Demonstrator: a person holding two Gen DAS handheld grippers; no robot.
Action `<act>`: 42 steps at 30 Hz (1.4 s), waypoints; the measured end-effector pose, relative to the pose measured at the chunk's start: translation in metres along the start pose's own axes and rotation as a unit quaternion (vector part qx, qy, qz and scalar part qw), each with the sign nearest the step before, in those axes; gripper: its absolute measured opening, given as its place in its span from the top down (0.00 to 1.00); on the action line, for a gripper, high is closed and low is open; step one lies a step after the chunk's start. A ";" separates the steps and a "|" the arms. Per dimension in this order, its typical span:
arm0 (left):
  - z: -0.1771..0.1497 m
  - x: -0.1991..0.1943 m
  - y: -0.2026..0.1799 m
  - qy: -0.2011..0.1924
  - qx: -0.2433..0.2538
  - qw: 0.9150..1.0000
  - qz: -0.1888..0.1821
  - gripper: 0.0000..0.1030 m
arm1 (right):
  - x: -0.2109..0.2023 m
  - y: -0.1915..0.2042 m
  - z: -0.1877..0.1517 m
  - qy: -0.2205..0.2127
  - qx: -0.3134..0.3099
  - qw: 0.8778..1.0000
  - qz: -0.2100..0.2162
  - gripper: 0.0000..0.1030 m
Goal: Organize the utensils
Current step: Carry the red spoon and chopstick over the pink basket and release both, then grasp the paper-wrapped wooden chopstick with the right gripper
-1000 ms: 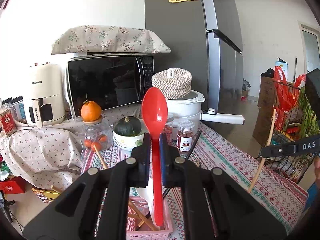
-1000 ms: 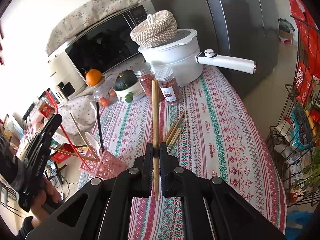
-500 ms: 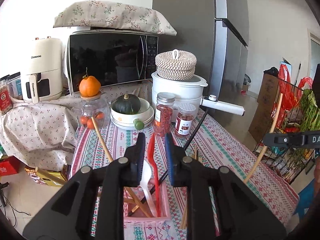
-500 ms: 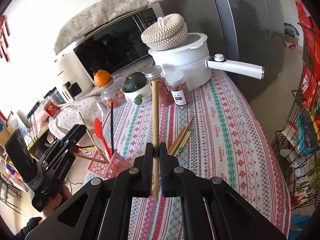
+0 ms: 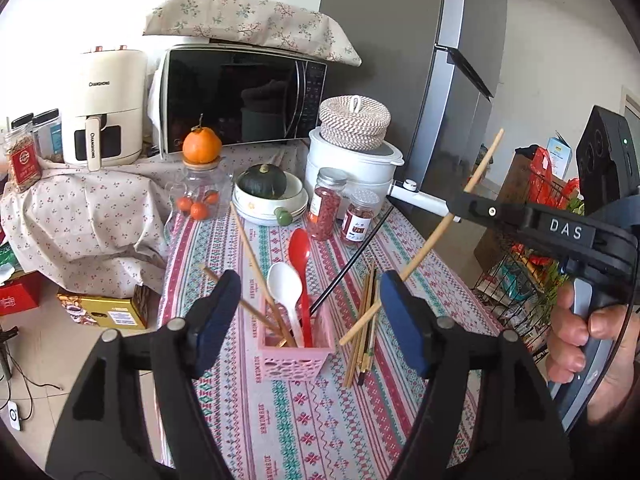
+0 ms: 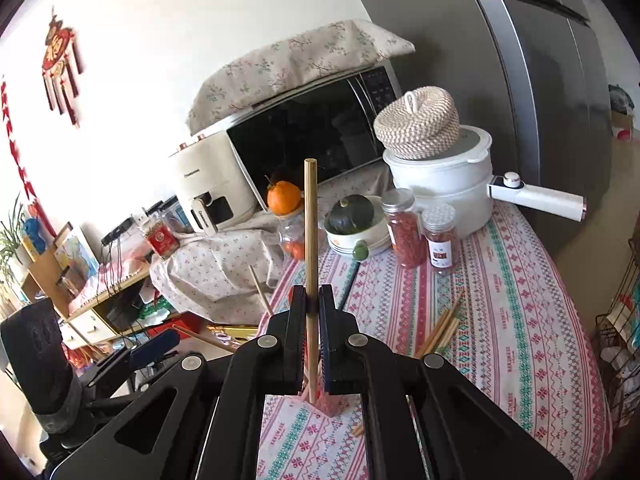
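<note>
The table (image 5: 404,420) with its striped cloth filled the near half of my view, and the pink basket (image 5: 296,358) stood on it, just ahead of my left claw (image 5: 306,320). That claw's jaws stood wide apart with nothing between them. In the basket the red spoon (image 5: 301,250), the white spoon (image 5: 285,285), a black chopstick (image 5: 352,258) and a few wooden ones leaned bowl-up and tip-up. Just right of the basket lay the loose chopsticks (image 5: 366,324), their long axes running near to far on the cloth.

My right claw (image 6: 311,308) was clamped on a single wooden chopstick (image 6: 310,224), held close to upright from its own camera. From the left camera that stick slanted, its lower end pointing down and left toward the basket. The basket sat right below that lower end, half hidden by the jaws, so I judged the right hand the nearer one and the drop nearly lined up.
</note>
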State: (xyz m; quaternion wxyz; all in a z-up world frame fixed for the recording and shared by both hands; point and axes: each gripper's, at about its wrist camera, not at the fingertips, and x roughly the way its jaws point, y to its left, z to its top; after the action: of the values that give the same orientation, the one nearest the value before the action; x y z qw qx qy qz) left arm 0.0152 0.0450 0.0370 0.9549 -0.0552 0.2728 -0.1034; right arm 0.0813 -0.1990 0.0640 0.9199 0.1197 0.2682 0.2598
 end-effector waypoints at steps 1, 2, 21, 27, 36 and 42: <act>-0.002 -0.001 0.005 0.007 -0.003 1.000 0.003 0.26 | 0.003 0.005 0.000 -0.005 -0.004 1.000 0.003 0.94; -0.004 -0.002 0.009 0.013 -0.005 1.000 0.004 0.23 | 0.006 0.009 0.000 -0.007 -0.008 1.000 0.006 0.94; -0.042 0.024 0.034 0.115 0.019 0.993 0.010 0.20 | 0.093 0.044 -0.024 0.049 -0.057 0.997 -0.003 0.93; -0.049 0.034 0.033 0.142 0.013 0.990 0.001 0.20 | 0.094 0.034 -0.025 0.058 -0.039 0.998 0.003 0.59; -0.053 0.042 0.023 0.158 0.021 0.987 -0.001 0.17 | 0.041 0.024 -0.011 0.015 -0.035 0.999 0.019 0.39; -0.062 0.051 0.018 0.171 0.017 0.985 -0.004 0.10 | 0.015 -0.008 -0.012 0.013 -0.033 0.999 -0.015 0.33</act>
State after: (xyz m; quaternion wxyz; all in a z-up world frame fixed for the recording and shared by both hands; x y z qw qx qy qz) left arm 0.0279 0.0476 -0.0445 0.8948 -0.0220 0.4297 -0.1191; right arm 0.0885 -0.1963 0.0448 0.9234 0.0815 0.2734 0.2567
